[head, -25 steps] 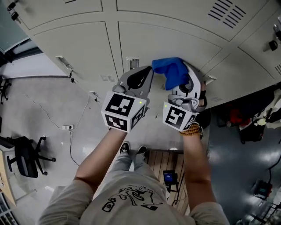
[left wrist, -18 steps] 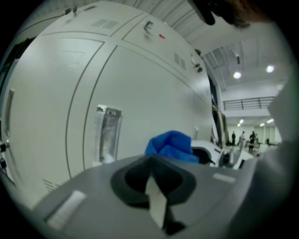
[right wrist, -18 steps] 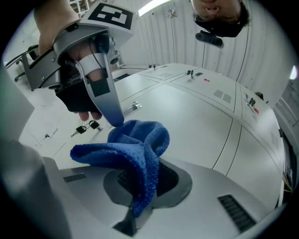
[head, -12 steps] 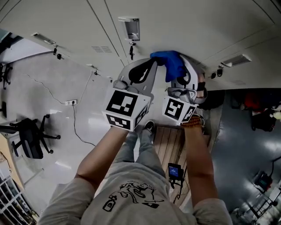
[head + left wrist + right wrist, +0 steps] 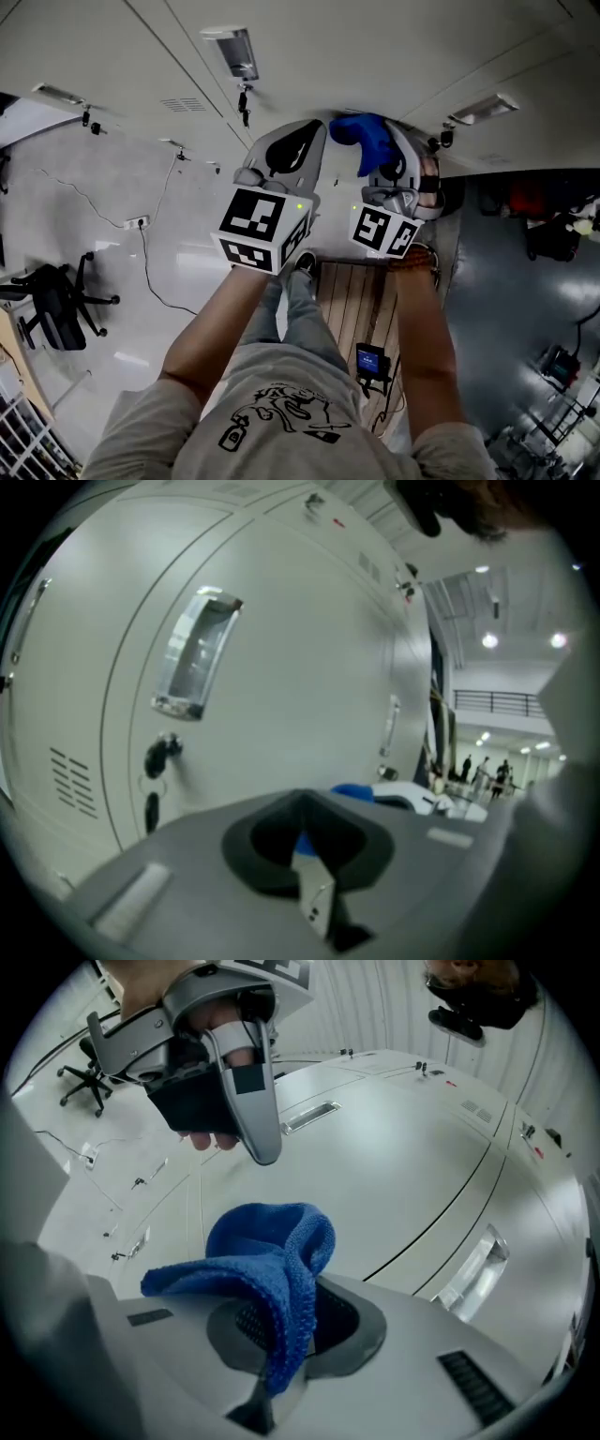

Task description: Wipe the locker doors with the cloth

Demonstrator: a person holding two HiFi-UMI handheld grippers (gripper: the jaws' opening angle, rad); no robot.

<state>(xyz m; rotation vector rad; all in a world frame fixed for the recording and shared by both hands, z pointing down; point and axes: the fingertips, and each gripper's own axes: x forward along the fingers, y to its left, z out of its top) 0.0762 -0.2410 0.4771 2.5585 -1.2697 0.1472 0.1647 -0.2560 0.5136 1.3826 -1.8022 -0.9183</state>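
The pale grey locker doors (image 5: 375,56) fill the whole upper part of the head view, with glossy floor (image 5: 103,244) down the left side. From the bottom edge I see both bare forearms stretched forward side by side, the left forearm (image 5: 211,328) and the right forearm (image 5: 417,347) nearly parallel, each hand hidden behind its marker cube.

I count two tools. The left tool (image 5: 317,131) points at the doors in the upper centre of the frame; its jaws are pressed together with nothing between them. The right tool (image 5: 386,150) sits just beside it, to its right, and its jaws are clamped on the one blue cloth (image 5: 361,131).

The cloth bunches up out of the right tool's jaws at the upper centre of the head view, close against a door; I cannot tell whether it touches.

In the left gripper view, one recessed handle (image 5: 195,653) sits upper left, with one bunch of keys (image 5: 159,761) hanging in the lock below it.
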